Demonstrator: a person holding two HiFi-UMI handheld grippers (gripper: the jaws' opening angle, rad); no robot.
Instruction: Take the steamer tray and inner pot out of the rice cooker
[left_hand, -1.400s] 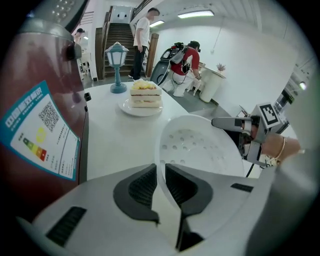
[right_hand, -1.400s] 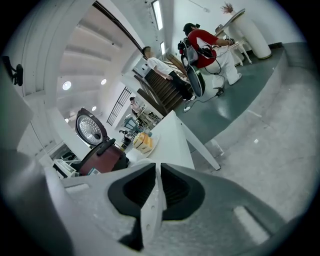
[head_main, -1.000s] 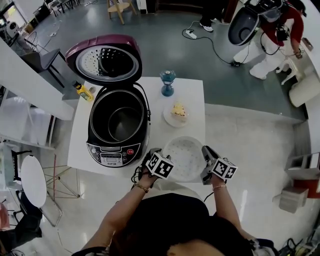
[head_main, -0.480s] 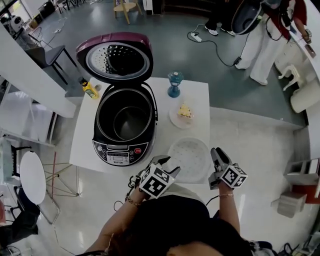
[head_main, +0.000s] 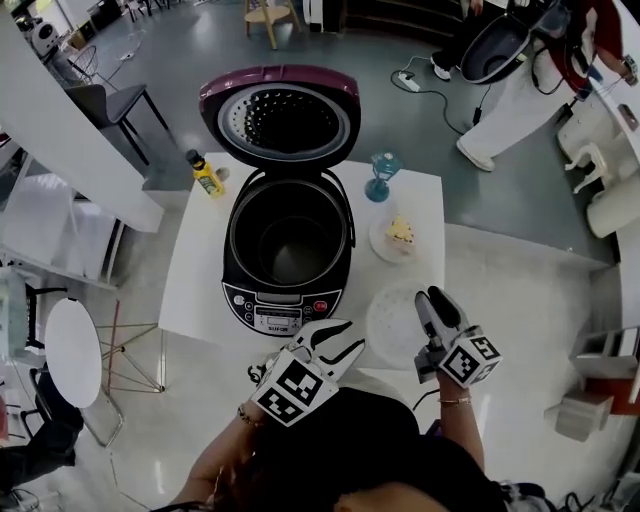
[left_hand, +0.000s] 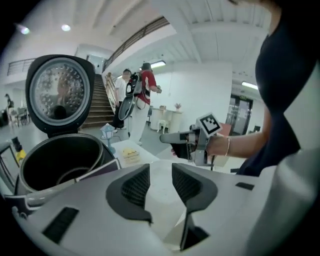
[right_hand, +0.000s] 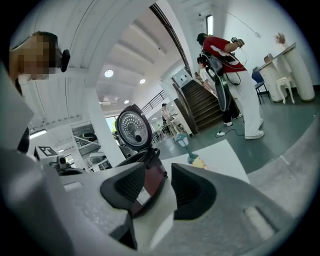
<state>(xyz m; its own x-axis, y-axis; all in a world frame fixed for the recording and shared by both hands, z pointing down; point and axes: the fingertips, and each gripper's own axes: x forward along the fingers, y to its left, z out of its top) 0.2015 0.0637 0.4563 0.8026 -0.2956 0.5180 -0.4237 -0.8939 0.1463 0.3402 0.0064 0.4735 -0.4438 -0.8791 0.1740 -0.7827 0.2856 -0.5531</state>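
— How do our claws stand?
— Our left claw (head_main: 338, 341) is slightly open and empty, and its jaws have just been closing. Our right claw (head_main: 432, 300) is also a little apart, with nothing between the pads, and its jaws have just been opening.
— What differs from a second ago?
— Then we had both claws at the sides of the white round steamer tray (head_main: 390, 325). Now we hold them higher and nearer our body, clear of it. The tray lies on the white worktop (head_main: 195, 290), by the front right corner.
— And the pot?
— The dark metal inner pot (head_main: 290, 245) sits in the black rice cooker with the maroon lid (head_main: 280, 312), and the lid is tipped up and back.
— What room do we have to move?
— The cooker stands close to the front edge, with the tray just beside it. A small plate with a cake slice (head_main: 399, 236) is just behind the tray. We see bare worktop left of the cooker.
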